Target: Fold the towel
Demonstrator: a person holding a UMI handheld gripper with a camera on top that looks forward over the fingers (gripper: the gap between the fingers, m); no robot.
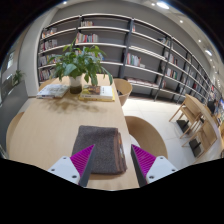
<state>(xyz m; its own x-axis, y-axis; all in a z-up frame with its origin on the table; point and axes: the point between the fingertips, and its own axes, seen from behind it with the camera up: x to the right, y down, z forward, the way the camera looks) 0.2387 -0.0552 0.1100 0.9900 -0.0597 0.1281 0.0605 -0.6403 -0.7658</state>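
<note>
The tongs (112, 160) were spread apart and gripped nothing, their pink pads (82, 157) flanking the near edge of the towel (98, 147). The grey towel lay flat and folded on the pale round desk (40, 125), reaching in between the two fingers with a gap at either side. Farther along the desk stood a potted plant (80, 64) beside an open book (98, 93). Behind them, bookshelves (140, 50) lined the wall, and wooden chairs (190, 112) stood off to the right.
</note>
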